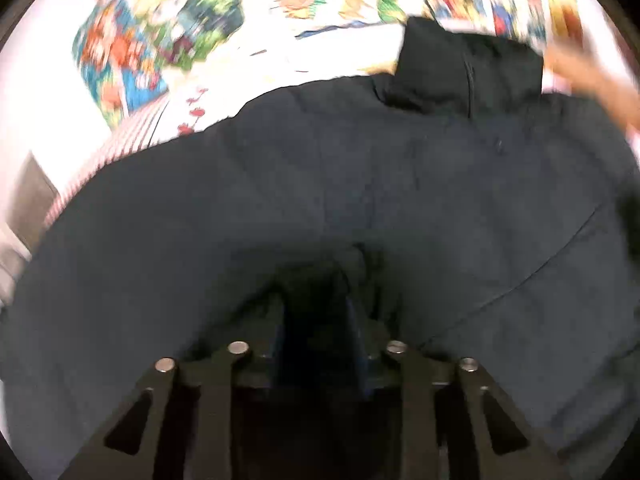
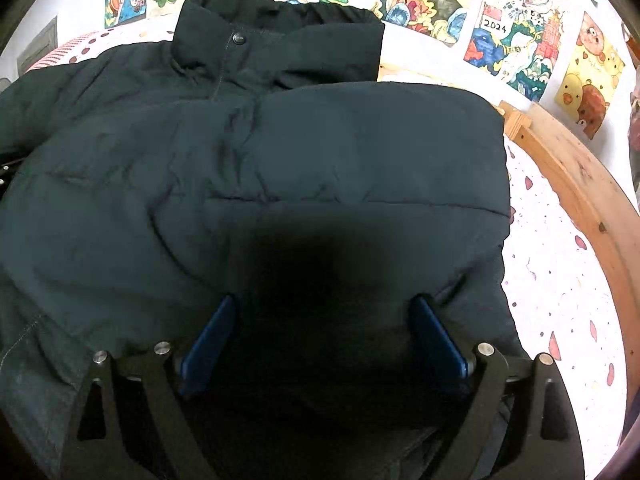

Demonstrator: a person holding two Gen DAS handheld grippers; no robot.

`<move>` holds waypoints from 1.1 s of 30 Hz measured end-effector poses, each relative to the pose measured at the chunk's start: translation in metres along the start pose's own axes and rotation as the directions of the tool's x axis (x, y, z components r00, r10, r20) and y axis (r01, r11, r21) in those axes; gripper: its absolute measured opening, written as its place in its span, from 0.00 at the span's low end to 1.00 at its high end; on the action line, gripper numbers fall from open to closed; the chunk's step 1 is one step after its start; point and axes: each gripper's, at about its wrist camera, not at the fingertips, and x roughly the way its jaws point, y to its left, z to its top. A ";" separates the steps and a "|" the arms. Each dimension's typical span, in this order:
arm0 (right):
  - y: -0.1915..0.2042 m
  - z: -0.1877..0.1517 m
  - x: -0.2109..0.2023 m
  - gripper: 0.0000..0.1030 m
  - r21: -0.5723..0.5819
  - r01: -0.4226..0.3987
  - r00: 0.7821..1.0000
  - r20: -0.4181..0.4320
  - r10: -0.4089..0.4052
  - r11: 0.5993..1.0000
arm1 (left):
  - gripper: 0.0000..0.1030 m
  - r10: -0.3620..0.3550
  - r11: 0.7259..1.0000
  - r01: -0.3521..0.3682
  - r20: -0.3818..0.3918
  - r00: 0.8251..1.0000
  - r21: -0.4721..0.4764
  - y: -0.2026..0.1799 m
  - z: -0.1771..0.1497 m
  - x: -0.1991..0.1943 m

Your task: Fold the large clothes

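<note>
A large dark navy puffer jacket (image 2: 240, 160) lies on a bed, collar (image 2: 240, 36) at the far end, and fills most of both views (image 1: 320, 184). Its right side is folded over the body in the right wrist view. My left gripper (image 1: 318, 308) is closed narrow on a bunched fold of the jacket; the view is motion-blurred. My right gripper (image 2: 326, 304) has its blue pads (image 2: 212, 336) wide apart, pressed down on the folded jacket panel, with fabric between them.
The bedsheet (image 2: 560, 280) is white with red spots. A wooden bed rail (image 2: 580, 184) curves along the right. Colourful posters (image 2: 512, 36) cover the wall behind. A bare hand or arm (image 1: 592, 76) blurs at the upper right of the left wrist view.
</note>
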 end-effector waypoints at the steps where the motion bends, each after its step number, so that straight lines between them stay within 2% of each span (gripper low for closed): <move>1: -0.001 -0.001 -0.003 0.85 0.005 0.010 1.000 0.010 -0.010 1.000 | 0.33 -0.034 0.999 0.034 0.002 0.999 -0.034 0.006 -0.002 -0.005; 2: 0.001 -0.001 -0.011 0.85 0.010 0.023 0.999 0.027 -0.023 1.000 | 0.36 -0.075 0.994 0.075 0.010 0.997 -0.078 0.014 -0.006 -0.013; 3: 0.004 -0.002 -0.017 0.85 0.010 0.026 0.999 0.040 -0.026 1.000 | 0.47 -0.096 0.990 0.097 0.017 0.995 -0.102 0.019 -0.009 -0.019; 4: 0.007 -0.002 -0.023 0.85 0.006 0.016 0.998 0.056 -0.017 1.000 | 0.62 -0.113 0.985 0.116 0.031 0.993 -0.125 0.026 -0.014 -0.029; 6: 0.017 0.004 -0.038 0.85 -0.002 -0.019 0.996 0.088 0.020 1.000 | 0.74 -0.119 0.976 0.130 0.072 0.990 -0.172 0.037 -0.027 -0.047; 10: 0.048 0.020 -0.062 0.85 -0.078 -0.082 0.985 0.144 0.092 0.994 | 0.82 -0.105 0.960 0.133 0.125 0.987 -0.245 0.068 -0.050 -0.082; 14: 0.084 0.035 -0.078 0.85 -0.173 -0.134 0.970 0.181 0.165 0.976 | 0.86 -0.038 0.915 0.082 0.116 0.992 -0.395 0.104 -0.087 -0.102; 17: 0.113 0.044 -0.081 0.85 -0.219 -0.175 0.962 0.168 0.213 0.960 | 0.86 -0.015 0.848 0.067 0.103 0.995 -0.526 0.132 -0.118 -0.108; 19: 0.127 0.050 -0.083 0.85 -0.229 -0.189 0.959 0.165 0.230 0.955 | 0.86 -0.002 0.785 0.064 0.102 0.995 -0.616 0.154 -0.136 -0.108; 20: 0.136 0.053 -0.082 0.85 -0.229 -0.200 0.957 0.162 0.240 0.953 | 0.86 0.006 0.766 0.058 0.097 0.995 -0.640 0.159 -0.141 -0.107; 22: 0.152 0.060 -0.079 0.85 -0.223 -0.219 0.956 0.147 0.255 0.950 | 0.86 0.020 0.705 0.056 0.100 0.995 -0.707 0.177 -0.154 -0.108; 23: 0.159 0.062 -0.077 0.85 -0.218 -0.226 0.955 0.140 0.260 0.949 | 0.86 0.033 0.688 0.054 0.106 0.994 -0.724 0.180 -0.159 -0.110; 25: 0.175 0.069 -0.070 0.85 -0.208 -0.241 0.952 0.138 0.273 0.948 | 0.86 0.096 0.631 0.028 0.114 0.989 -0.775 0.193 -0.167 -0.116; 26: 0.184 0.070 -0.068 0.85 -0.195 -0.240 0.953 0.140 0.269 0.951 | 0.86 0.113 0.612 0.022 0.115 0.987 -0.790 0.198 -0.170 -0.118; 28: 0.199 0.075 -0.058 0.85 -0.183 -0.244 0.952 0.141 0.271 0.952 | 0.86 0.158 0.546 -0.006 0.097 0.983 -0.838 0.212 -0.178 -0.119; 31: 0.218 0.083 -0.040 0.85 -0.179 -0.236 0.955 0.140 0.262 0.955 | 0.86 0.182 0.458 -0.005 0.088 0.979 -0.889 0.233 -0.189 -0.115; 33: 0.231 0.085 -0.032 0.85 -0.192 -0.214 0.959 0.146 0.244 0.958 | 0.86 0.177 0.403 0.023 0.102 0.979 -0.915 0.246 -0.194 -0.111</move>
